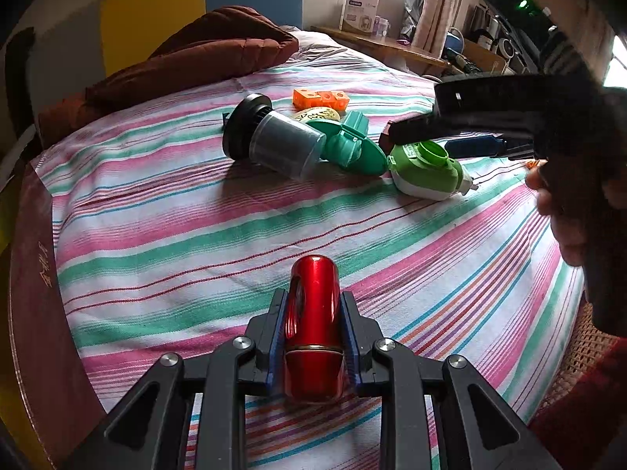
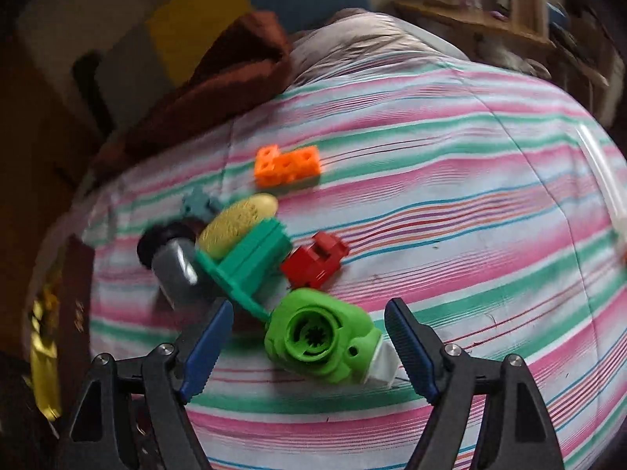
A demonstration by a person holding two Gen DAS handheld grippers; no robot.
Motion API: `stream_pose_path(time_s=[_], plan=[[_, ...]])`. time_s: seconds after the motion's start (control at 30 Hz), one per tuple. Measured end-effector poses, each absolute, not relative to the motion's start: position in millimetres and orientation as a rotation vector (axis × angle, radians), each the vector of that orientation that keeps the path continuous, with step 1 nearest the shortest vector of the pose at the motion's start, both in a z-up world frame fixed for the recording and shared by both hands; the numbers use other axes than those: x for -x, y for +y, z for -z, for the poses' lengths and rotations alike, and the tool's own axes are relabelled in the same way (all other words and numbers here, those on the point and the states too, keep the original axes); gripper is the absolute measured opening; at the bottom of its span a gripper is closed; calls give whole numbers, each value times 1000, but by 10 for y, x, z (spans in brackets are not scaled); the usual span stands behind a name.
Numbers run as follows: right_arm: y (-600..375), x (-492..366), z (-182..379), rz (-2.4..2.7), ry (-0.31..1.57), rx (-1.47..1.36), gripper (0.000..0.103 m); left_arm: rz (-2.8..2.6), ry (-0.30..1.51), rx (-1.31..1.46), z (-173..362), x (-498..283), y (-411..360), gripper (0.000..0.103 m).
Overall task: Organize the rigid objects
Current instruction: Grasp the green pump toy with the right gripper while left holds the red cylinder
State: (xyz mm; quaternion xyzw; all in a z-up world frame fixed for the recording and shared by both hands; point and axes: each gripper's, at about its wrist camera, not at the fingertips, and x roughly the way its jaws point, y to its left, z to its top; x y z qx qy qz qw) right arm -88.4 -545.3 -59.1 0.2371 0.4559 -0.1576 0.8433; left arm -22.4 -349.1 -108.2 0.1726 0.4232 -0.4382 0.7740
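My left gripper (image 1: 313, 297) is shut on a shiny red metal cylinder (image 1: 313, 313), held just above the striped bedsheet (image 1: 176, 215). My right gripper (image 2: 309, 305) stands open over a green and white plastic part (image 2: 317, 337), which lies between its blue pads (image 2: 207, 340) without touching them. In the left wrist view the same green part (image 1: 427, 168) lies under the right gripper's black body. Behind it are a teal part (image 2: 247, 262), a grey cylinder with a black base (image 2: 176, 270), a yellow oval (image 2: 235, 225), a red block (image 2: 313, 260) and an orange block (image 2: 288, 166).
A brown quilt (image 1: 188, 55) is heaped at the far left of the bed. A dark blue object (image 1: 474, 147) lies to the right of the pile. A person's hand (image 1: 556, 211) is at the right edge. A wooden table (image 1: 384, 45) with a box stands beyond the bed.
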Motion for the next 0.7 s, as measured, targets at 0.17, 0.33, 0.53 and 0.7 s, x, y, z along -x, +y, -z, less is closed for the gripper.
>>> stream_pose_path(time_s=[0.17,0.33,0.53,0.7], plan=[[-5247,859,570,204,1026,-452,81,954,922,-366,1082,221,-3492,27],[-5247,828,614,280,1047,-385,81,952,922,-363,1091,207,-3484,27],[-5088,728,618,254,1063,-276,81,954,919,-360,1096,216,-3471,27],[-5025,660,690,300,1100,-174,78,955,917,-360,1096,221,-3467,27]])
